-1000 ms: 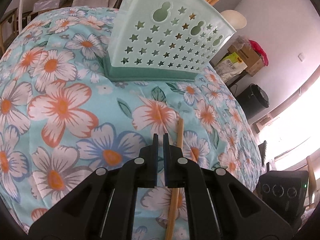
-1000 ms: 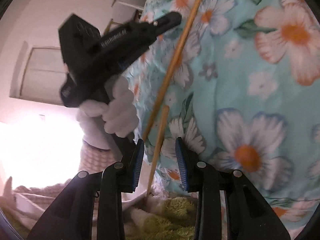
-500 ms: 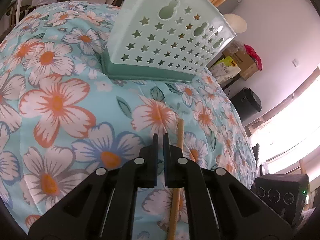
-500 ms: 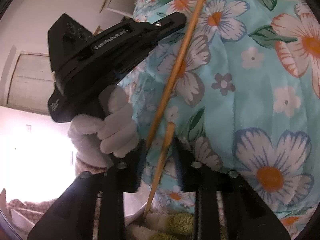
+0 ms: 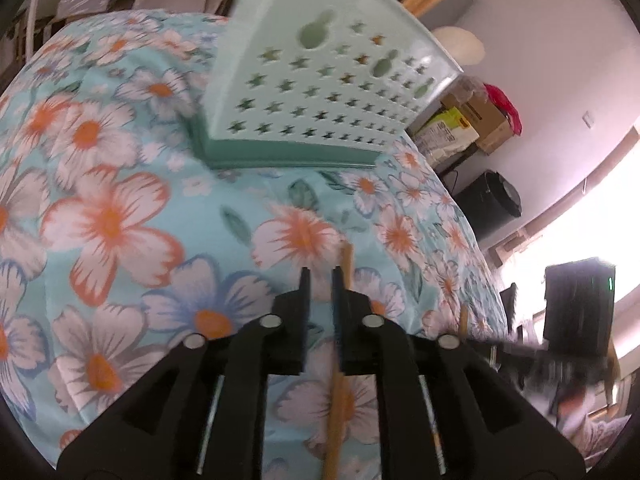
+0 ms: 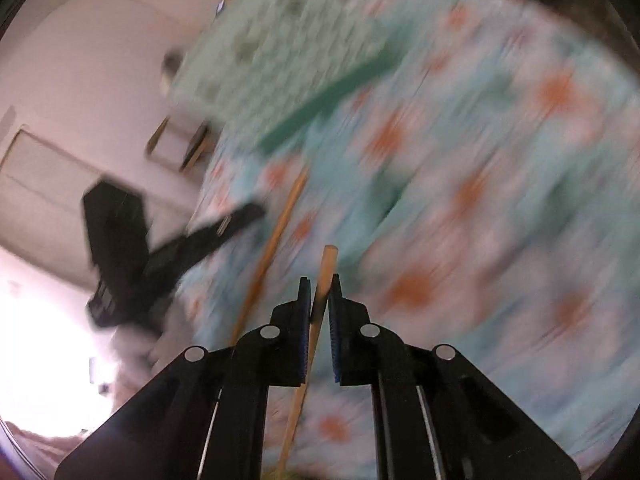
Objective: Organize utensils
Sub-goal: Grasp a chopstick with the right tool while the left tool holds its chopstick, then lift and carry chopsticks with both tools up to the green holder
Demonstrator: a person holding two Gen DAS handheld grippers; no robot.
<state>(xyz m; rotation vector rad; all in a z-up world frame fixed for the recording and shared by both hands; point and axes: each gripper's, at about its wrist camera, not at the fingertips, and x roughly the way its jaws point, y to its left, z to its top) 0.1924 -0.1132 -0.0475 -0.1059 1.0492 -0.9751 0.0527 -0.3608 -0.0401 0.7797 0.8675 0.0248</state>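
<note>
Right gripper [image 6: 319, 294]: your two fingers are almost together, with one chopstick [image 6: 325, 280] pinched between them

Held stick: it runs along your fingers, its blunt tip poking out in front toward the green basket [image 6: 280, 52]

Left gripper [image 5: 320, 286]: the fingers are nearly closed with a thin gap, and they hold nothing

Other chopstick [image 5: 346, 258]: it lies flat on the flowery cloth [image 5: 108, 220], just right of your left fingers, its long side pointing toward the basket [image 5: 320, 80]

Which hand is nearer: the left one sits right beside the lying stick

Way to go: the basket is ahead and up from both hands, and I think the held stick goes there next

Careful: the right view is very blurry
</note>
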